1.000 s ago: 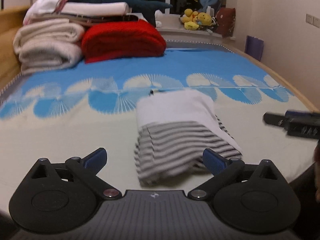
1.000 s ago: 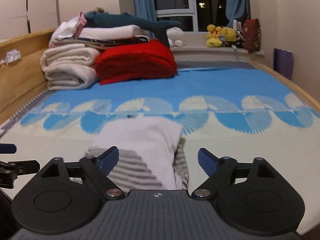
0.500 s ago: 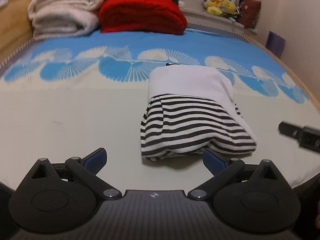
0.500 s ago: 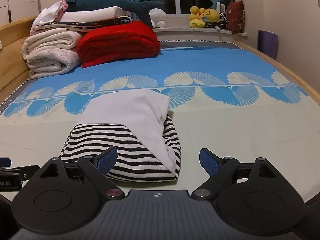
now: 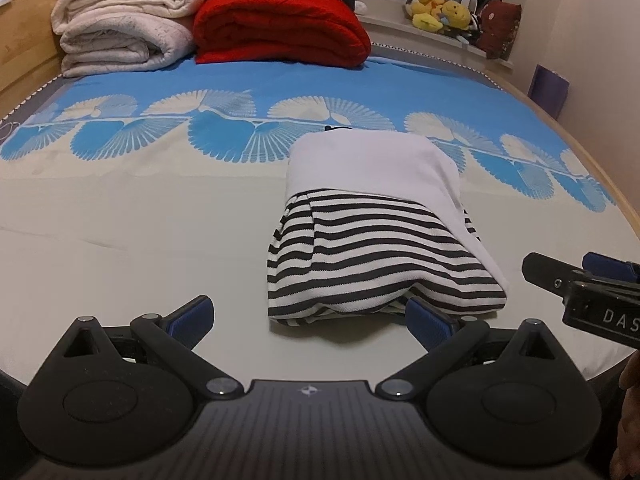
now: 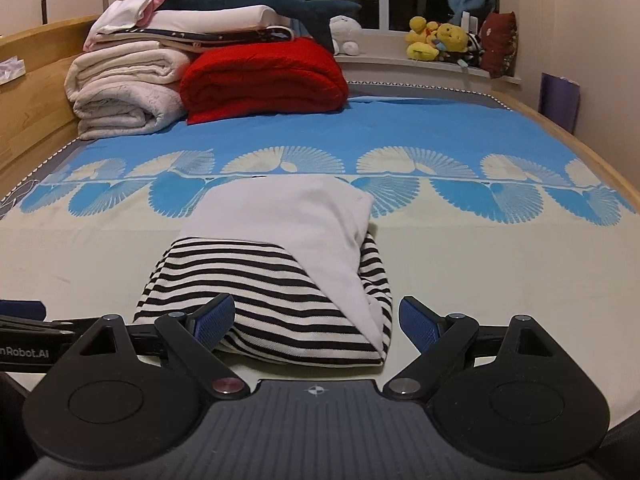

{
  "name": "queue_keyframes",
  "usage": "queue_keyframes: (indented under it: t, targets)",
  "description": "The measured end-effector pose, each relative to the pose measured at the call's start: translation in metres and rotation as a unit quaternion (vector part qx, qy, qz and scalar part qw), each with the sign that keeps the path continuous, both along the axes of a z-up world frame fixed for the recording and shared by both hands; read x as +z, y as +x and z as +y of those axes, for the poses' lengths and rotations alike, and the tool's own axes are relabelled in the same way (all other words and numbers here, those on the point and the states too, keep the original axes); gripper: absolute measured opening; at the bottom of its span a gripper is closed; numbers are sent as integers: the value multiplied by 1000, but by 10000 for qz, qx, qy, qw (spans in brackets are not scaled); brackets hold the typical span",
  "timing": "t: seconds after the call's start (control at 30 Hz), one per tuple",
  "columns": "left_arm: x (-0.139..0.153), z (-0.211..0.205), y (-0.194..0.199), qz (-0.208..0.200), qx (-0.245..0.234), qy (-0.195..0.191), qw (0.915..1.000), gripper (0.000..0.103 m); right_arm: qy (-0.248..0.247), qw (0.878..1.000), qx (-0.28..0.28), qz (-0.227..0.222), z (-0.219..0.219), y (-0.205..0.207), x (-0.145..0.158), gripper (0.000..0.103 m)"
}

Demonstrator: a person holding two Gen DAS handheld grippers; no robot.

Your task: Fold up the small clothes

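A folded small garment (image 5: 372, 232) lies on the bed, white on its far half and black-and-white striped on the near half; it also fills the middle of the right wrist view (image 6: 280, 264). My left gripper (image 5: 310, 320) is open just short of the garment's near edge, its right pad close to the striped hem. My right gripper (image 6: 316, 320) is open with its fingers on either side of the striped near end, nothing pinched. The right gripper's fingers (image 5: 560, 278) show at the right edge of the left wrist view. The left gripper's body (image 6: 20, 324) shows at the left edge of the right wrist view.
The bed (image 5: 120, 220) has a cream and blue fan-pattern cover. At its far end sit a folded red blanket (image 6: 264, 76) and stacked white blankets (image 6: 124, 92) with a plush shark on top. Plush toys (image 6: 436, 38) line the windowsill. A wooden bed rail (image 6: 568, 140) runs along the right.
Both grippers have come down and closer to the folded garment, which now looks larger and sharp. Both stay open. The garment itself has not moved.
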State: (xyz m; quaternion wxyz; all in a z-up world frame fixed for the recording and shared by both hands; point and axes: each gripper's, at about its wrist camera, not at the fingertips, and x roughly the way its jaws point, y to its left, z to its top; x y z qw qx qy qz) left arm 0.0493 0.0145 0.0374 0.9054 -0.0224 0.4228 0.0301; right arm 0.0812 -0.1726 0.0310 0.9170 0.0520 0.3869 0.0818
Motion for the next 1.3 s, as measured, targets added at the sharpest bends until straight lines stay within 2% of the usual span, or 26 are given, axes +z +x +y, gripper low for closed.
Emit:
queue_keyframes:
  t: [1.3]
  targets:
    - [-3,-7,2,23,-122,-63,9999,102,2,10000,83,-39,3,1,3,90]
